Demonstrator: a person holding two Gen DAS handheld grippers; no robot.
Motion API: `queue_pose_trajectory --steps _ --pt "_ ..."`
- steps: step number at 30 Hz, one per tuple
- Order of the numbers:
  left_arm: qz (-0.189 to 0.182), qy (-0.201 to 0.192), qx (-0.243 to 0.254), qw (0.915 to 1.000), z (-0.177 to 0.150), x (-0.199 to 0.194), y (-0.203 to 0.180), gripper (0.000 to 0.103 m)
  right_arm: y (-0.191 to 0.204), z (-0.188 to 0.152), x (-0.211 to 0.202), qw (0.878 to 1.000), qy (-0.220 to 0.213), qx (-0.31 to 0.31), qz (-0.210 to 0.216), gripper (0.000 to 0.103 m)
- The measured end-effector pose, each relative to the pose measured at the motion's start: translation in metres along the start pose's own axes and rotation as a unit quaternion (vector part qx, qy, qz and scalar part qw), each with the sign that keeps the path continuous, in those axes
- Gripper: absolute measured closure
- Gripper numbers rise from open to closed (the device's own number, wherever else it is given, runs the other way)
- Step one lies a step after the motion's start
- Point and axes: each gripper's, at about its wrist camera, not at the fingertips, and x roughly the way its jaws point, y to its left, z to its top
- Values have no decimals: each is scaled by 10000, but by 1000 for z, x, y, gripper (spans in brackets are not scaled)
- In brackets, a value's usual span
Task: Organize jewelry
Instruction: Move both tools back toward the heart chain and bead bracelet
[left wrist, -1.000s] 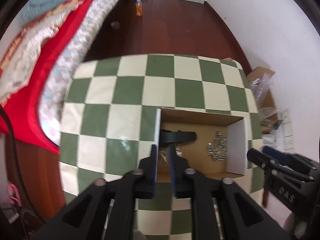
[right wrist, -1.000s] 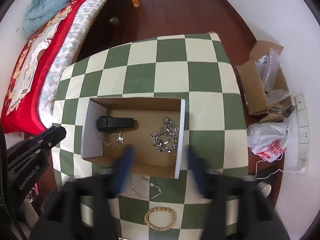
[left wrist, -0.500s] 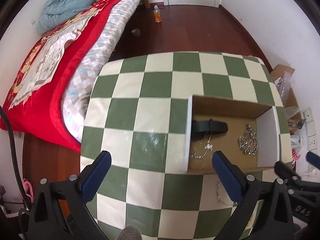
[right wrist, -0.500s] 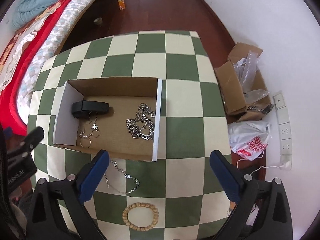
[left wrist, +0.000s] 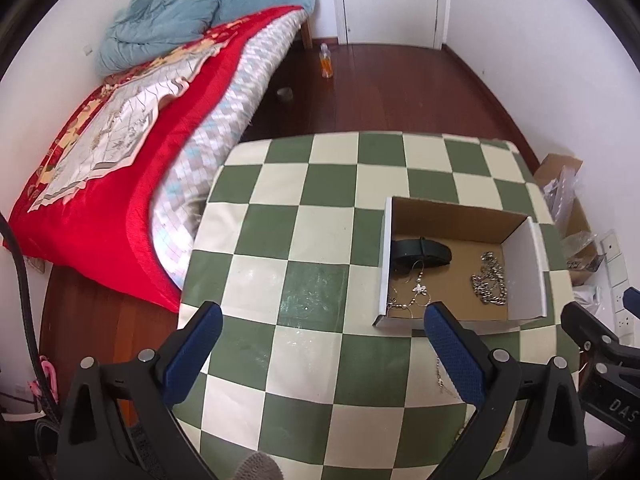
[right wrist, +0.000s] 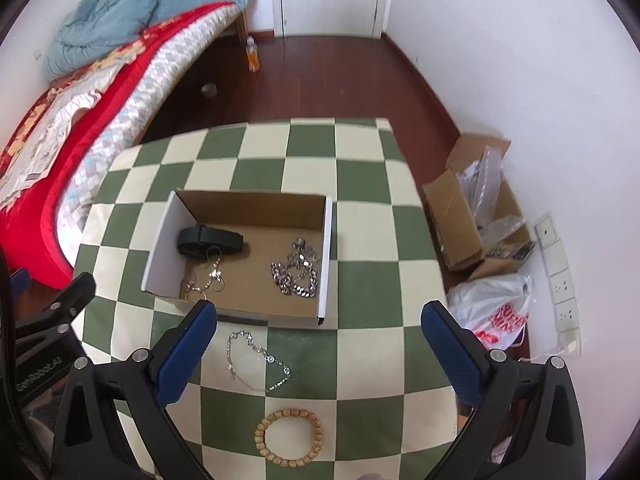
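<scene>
Now both hand-held grippers, left [left wrist: 322, 326] and right [right wrist: 320, 324], hover spread and empty between picks, so the thin chain [right wrist: 256, 360] and bead bracelet [right wrist: 289, 433] lying before the cardboard box [right wrist: 326, 264] likely need grasping next.

One cardboard box [right wrist: 240, 256] holds three pieces: one black band [right wrist: 210, 240], one earring cluster [right wrist: 208, 278], one chunky silver chain [right wrist: 298, 272]. Two pieces lie at its 6 o'clock: one thin chain [right wrist: 256, 362] and one beaded bracelet [right wrist: 289, 433].
</scene>
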Motion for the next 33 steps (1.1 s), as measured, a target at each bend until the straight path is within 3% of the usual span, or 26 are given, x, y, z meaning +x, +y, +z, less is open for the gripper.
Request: queue_pose_trajectory --steps 6,11,16,20,21,23,24,26,30,31,32,33 --pt "104 -446 -119 9989 -9 -34 12 0 3 -14 -31 9988 -492 -31 -3 0" --pt "78 -612 -216 9979 -21 -59 19 0 1 -29 -53 9967 -746 79 304 0" --pt "295 -693 -126 9971 -38 -65 18 0 -21 -48 -34 9972 -311 365 578 0" --pt "561 -249 -23 9981 -55 -29 10 0 -48 -67 8 9957 288 770 428 1" --pt "569 -100 -12 9983 -60 -19 7 0 -55 -71 17 9946 429 857 394 4" --pt "565 289 51 9980 -70 11 -2 0 -65 -86 38 9913 750 999 424 25" --pt "550 387 72 9977 -73 19 -5 0 -66 -92 46 9900 881 1013 422 29" --pt "487 671 140 9965 -80 40 -17 0 -66 -107 66 9865 1161 1031 523 31" --pt "530 816 386 9945 -87 56 -37 0 -55 -127 86 9836 1385 938 678 31" --pt "547 837 451 9940 -88 59 -41 0 -49 -132 92 9835 1459 826 680 35" --pt "579 868 502 9933 -89 62 -45 0 -43 -134 95 9837 1504 729 670 48" --pt "577 894 527 9929 -89 64 -47 0 -38 -136 98 9841 1543 623 621 52"
